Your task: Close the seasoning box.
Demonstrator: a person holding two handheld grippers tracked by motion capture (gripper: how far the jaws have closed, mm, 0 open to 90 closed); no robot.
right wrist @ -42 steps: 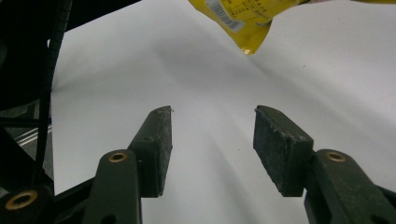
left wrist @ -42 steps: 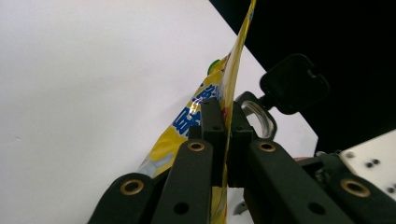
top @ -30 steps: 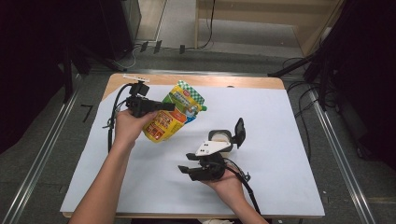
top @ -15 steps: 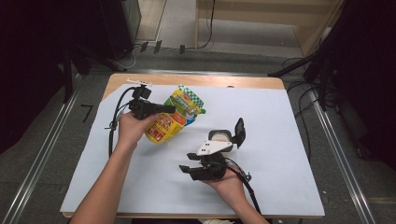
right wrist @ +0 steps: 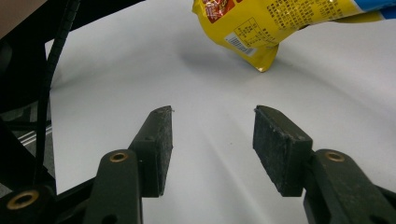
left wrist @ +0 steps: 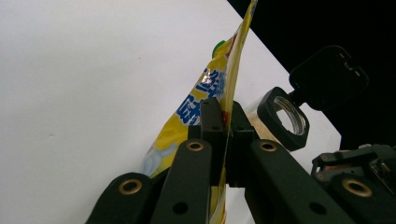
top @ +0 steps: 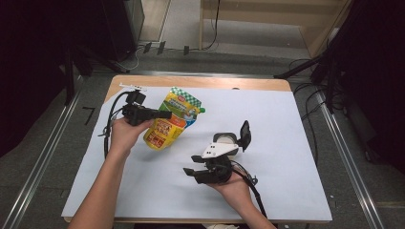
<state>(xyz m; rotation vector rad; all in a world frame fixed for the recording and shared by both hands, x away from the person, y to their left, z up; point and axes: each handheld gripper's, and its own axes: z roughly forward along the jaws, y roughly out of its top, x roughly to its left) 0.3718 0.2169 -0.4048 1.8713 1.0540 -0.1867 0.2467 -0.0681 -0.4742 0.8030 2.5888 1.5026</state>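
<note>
- Left gripper (top: 160,114): jaws pressed together on the pouch (top: 169,125), pinching its thin edge. The left gripper view shows the film clamped flat between the two pads (left wrist: 212,135).
- Pouch: yellow, with a green-checked top and a red label low on its front. It hangs tilted from the left gripper over the left half of the table. Its top end points away from the person; its bottom corner is toward the person.
- In the right gripper view, the pouch's bottom corner (right wrist: 261,63) sits just above the sheet and casts a shadow on it. I cannot tell if it touches.
- Right gripper (top: 191,171): jaws spread, nothing between the pads (right wrist: 159,149), just bare white sheet. It is held low in the right hand (top: 234,186) near the table's front centre. The jaws point left, roughly toward the pouch but well short of it.
- Jar (top: 224,140): clear, with a black rim and a black flip lid (top: 245,135) standing open. It sits just behind the right gripper's body, near mid-table, to the right of the pouch and apart from it. In the left gripper view the jar's open mouth (left wrist: 289,116) shows just past the pouch edge, with pale contents visible through its wall.
- Table (top: 296,109): white sheet over a wooden top; the wood edge shows along the far side.
</note>
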